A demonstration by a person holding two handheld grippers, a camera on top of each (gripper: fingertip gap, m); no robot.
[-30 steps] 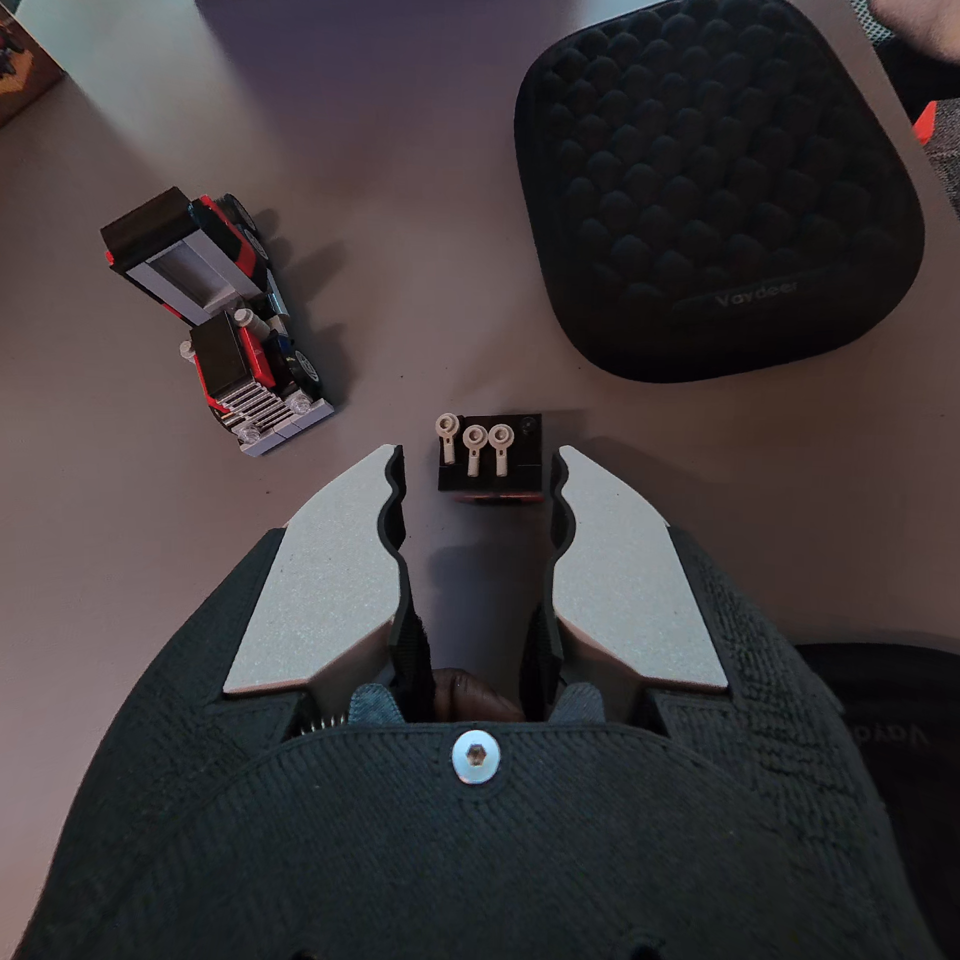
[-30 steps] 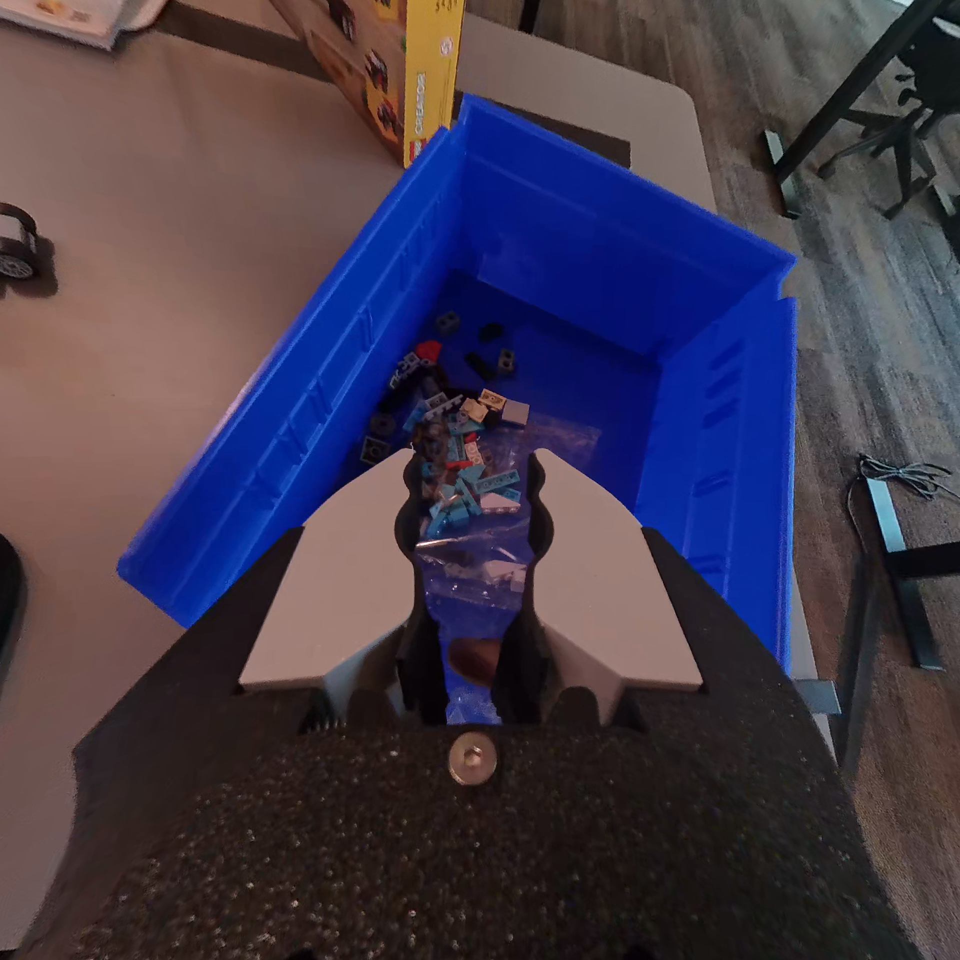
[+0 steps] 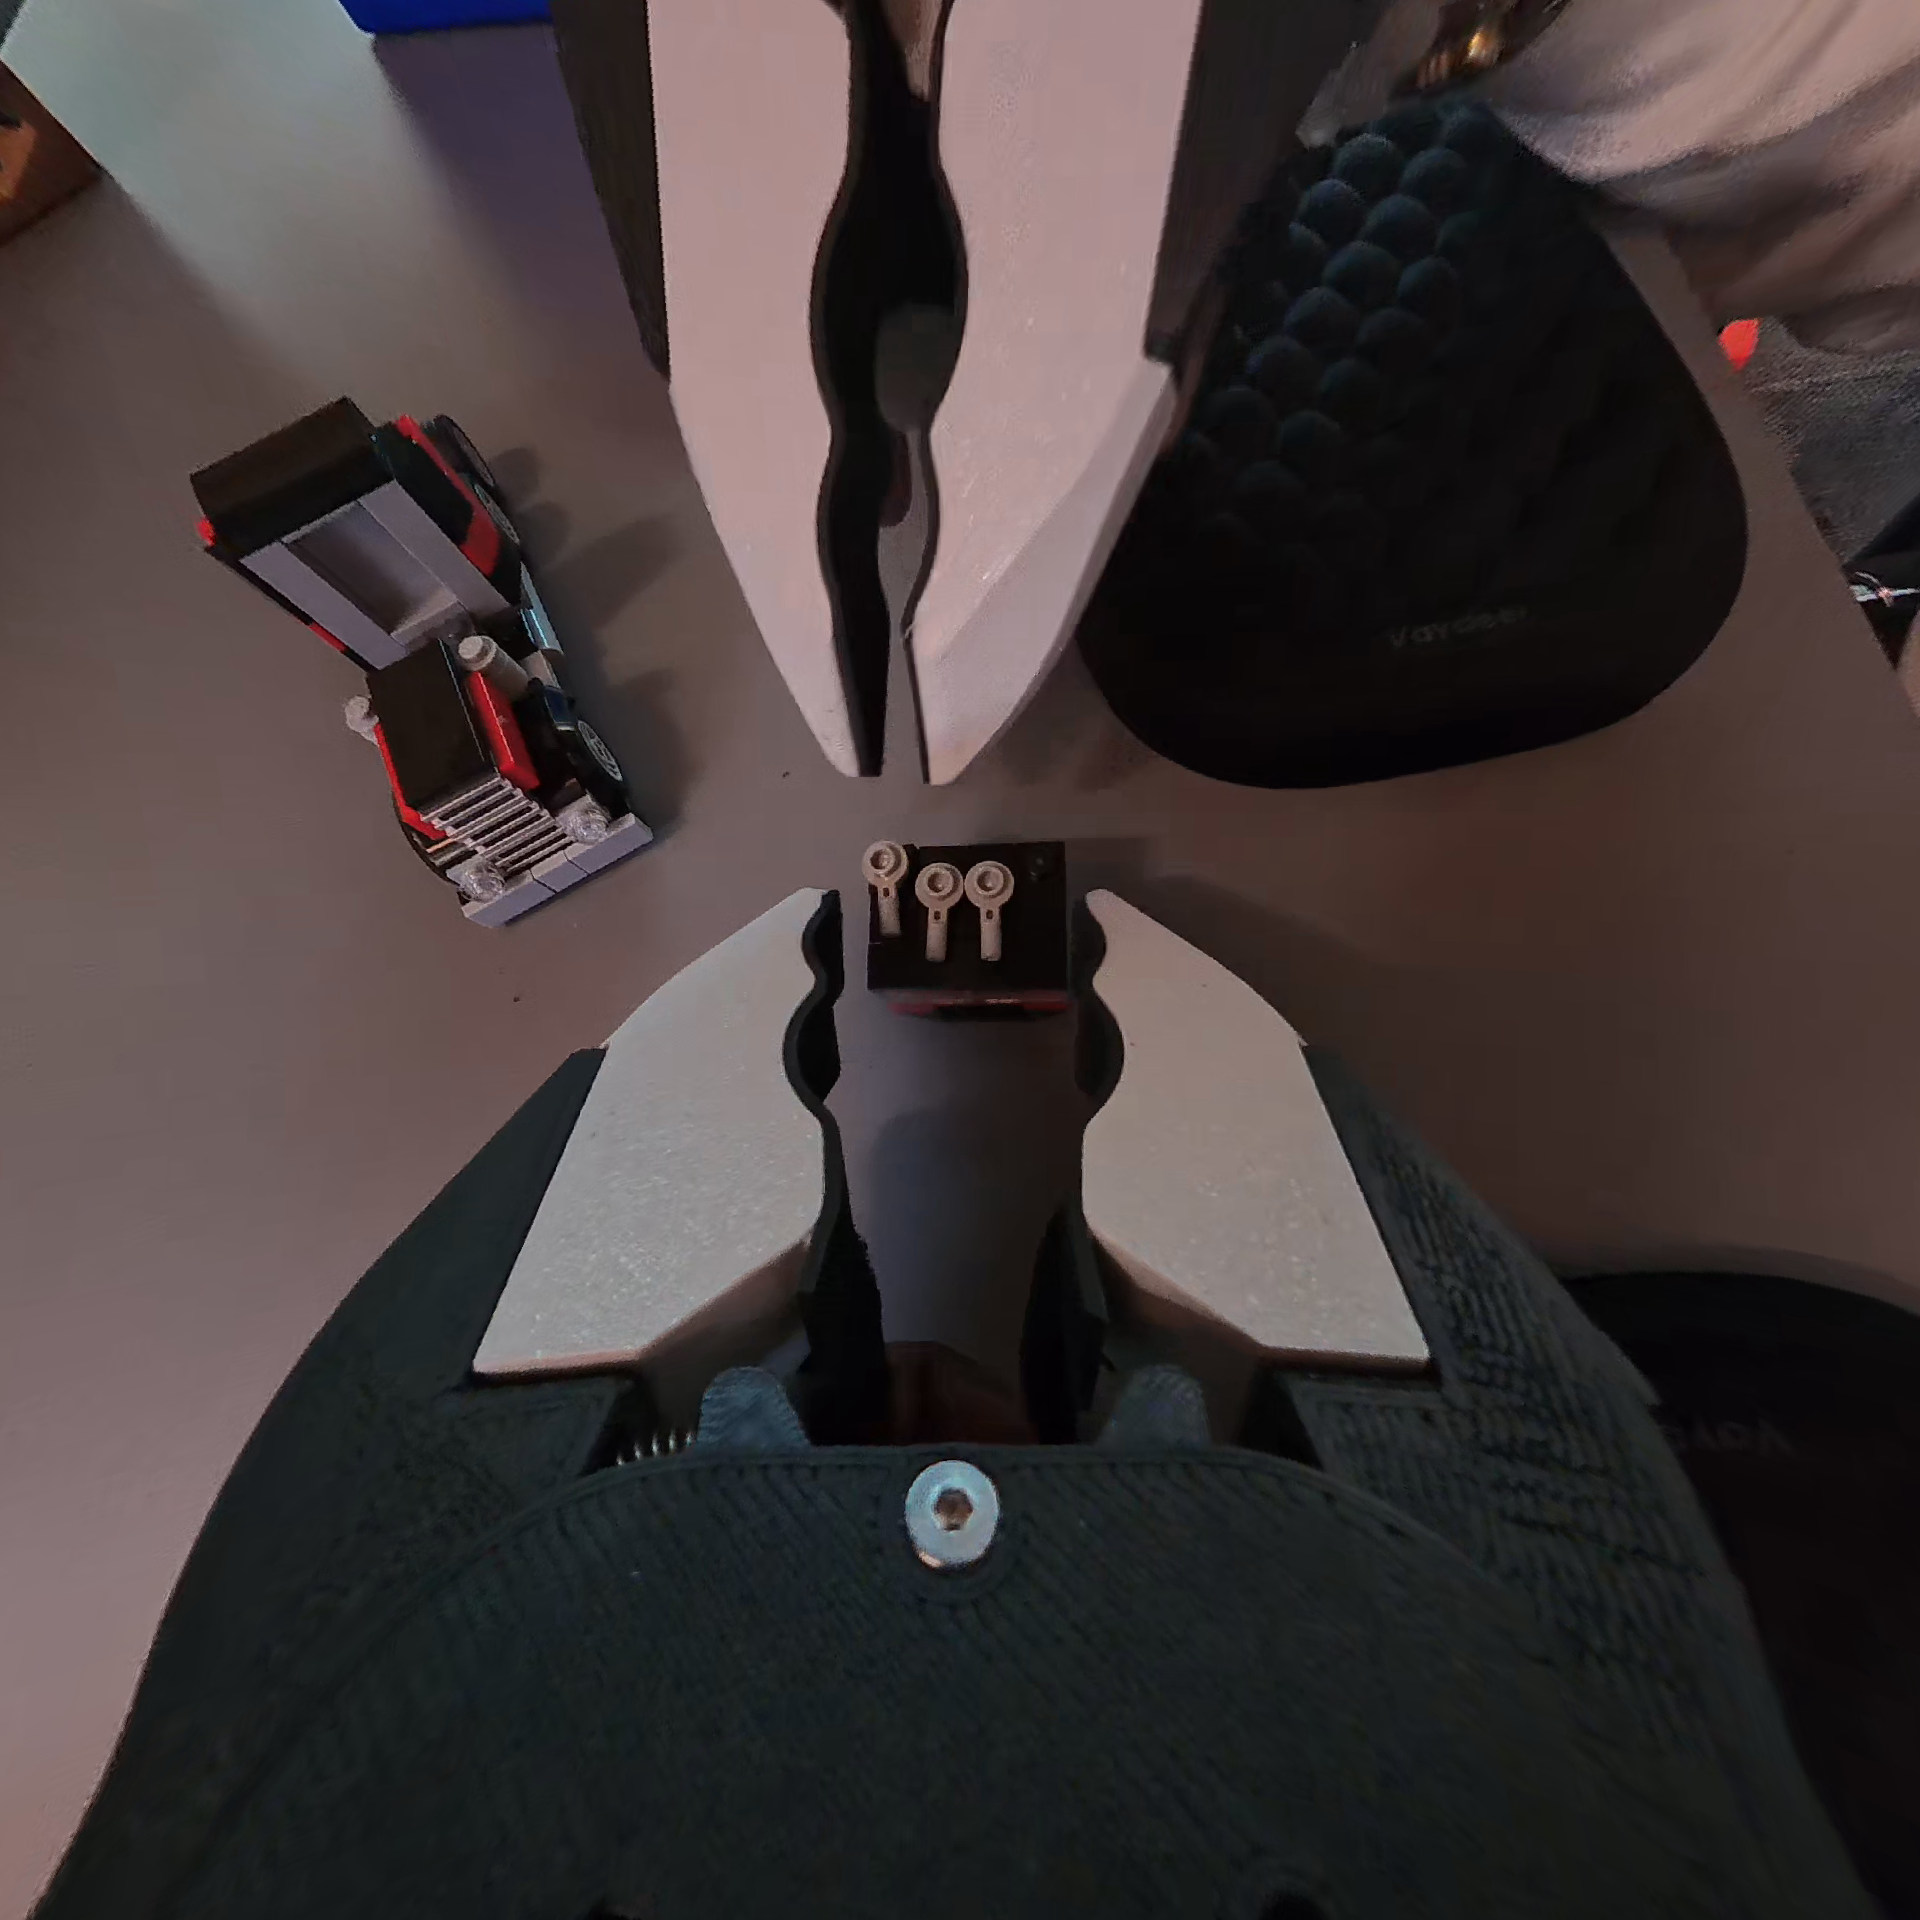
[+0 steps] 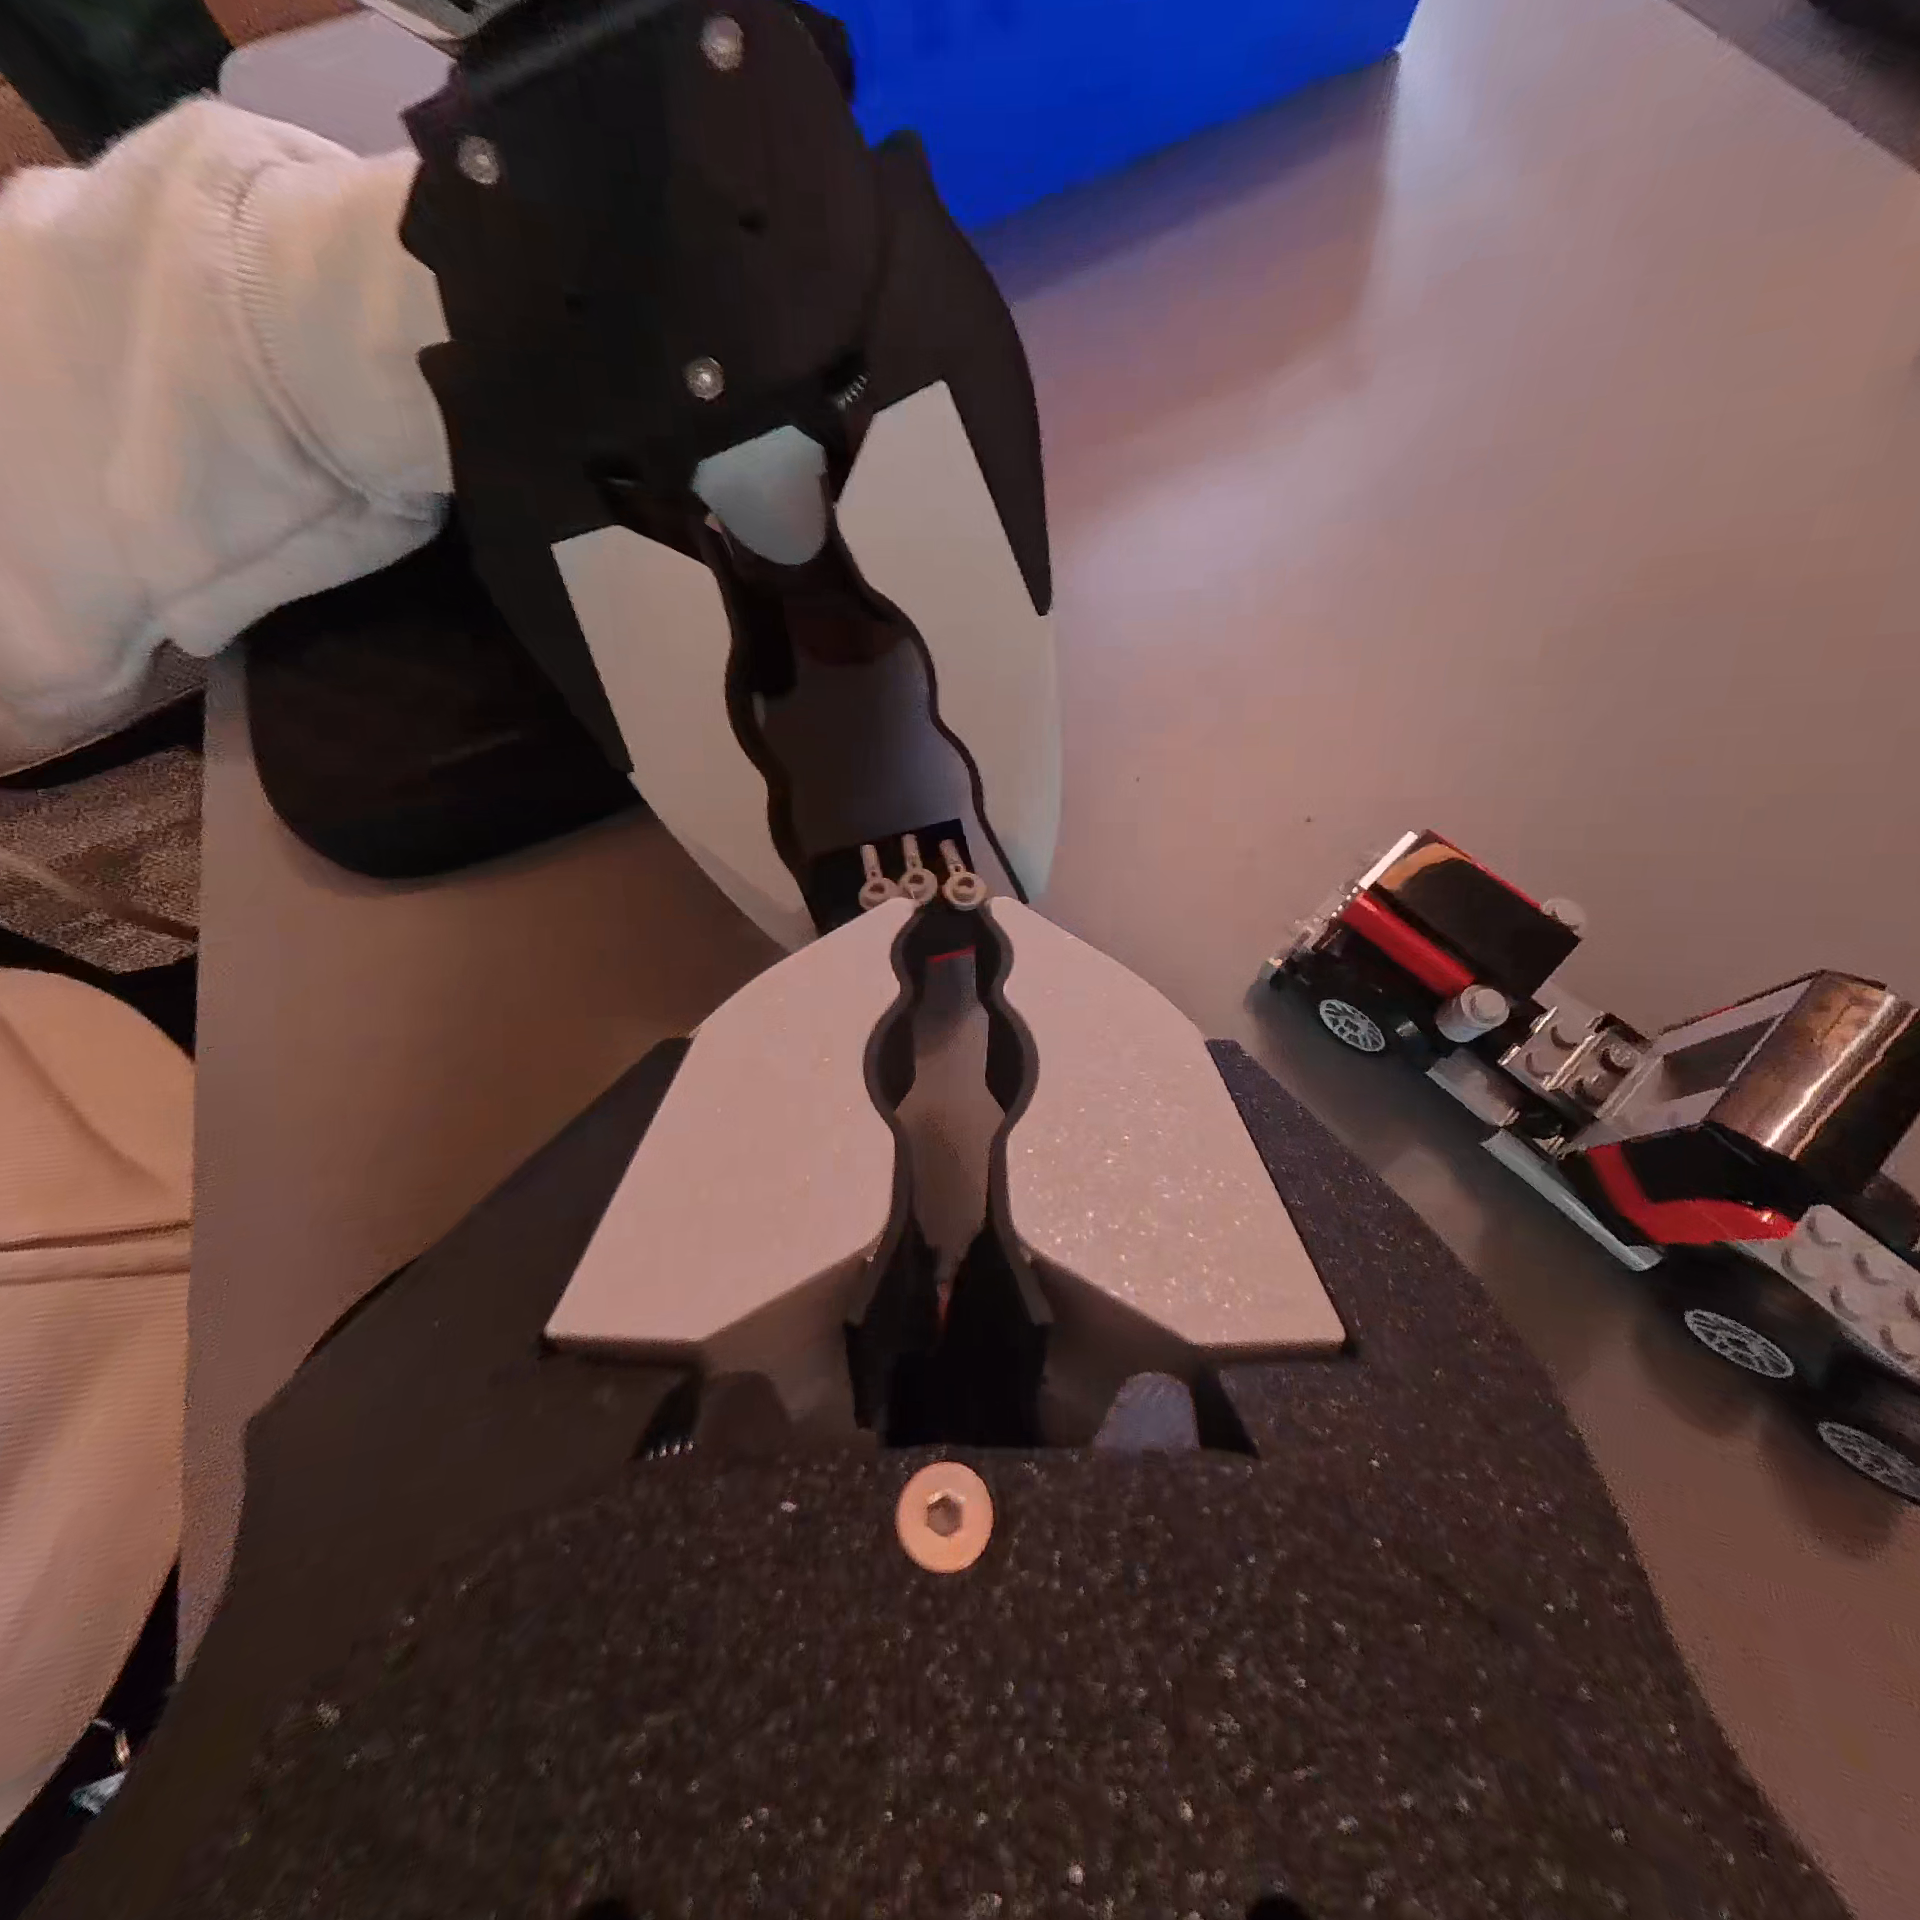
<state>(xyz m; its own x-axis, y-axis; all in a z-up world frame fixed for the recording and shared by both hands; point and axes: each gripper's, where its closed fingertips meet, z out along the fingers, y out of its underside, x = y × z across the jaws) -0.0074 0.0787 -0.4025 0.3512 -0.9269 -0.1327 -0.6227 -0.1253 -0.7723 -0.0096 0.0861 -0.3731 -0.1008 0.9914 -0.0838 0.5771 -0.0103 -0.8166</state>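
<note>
A small black block [image 3: 1023,940] with three grey lever pieces [image 3: 938,904] on top and a red base lies on the grey table [image 3: 260,1039]. My left gripper [image 3: 956,914] is open and straddles the block. Its right pad is at the block's side and its left pad stands a little clear. The right wrist view shows the left gripper [image 4: 914,883] from the front, with the block [image 4: 831,883] between its tips. My right gripper [image 4: 951,909] is nearly shut, with only a thin slit between the tips. It hovers just beyond the lever heads and comes in from the top of the left wrist view [image 3: 894,774].
A red, black and grey brick truck [image 3: 436,665] [image 4: 1621,1122] stands beside the block. A black padded cushion [image 3: 1455,468] lies on the other side. A blue bin [image 4: 1091,94] stands farther back. A white sleeve [image 4: 187,416] is behind the left gripper. Only a small space, under 4 cm, lies between the two pairs of fingers.
My right gripper has left the blue bin, come over to the block opposite the left gripper, and closed nearly shut. My left gripper has moved forward around the block and narrowed.
</note>
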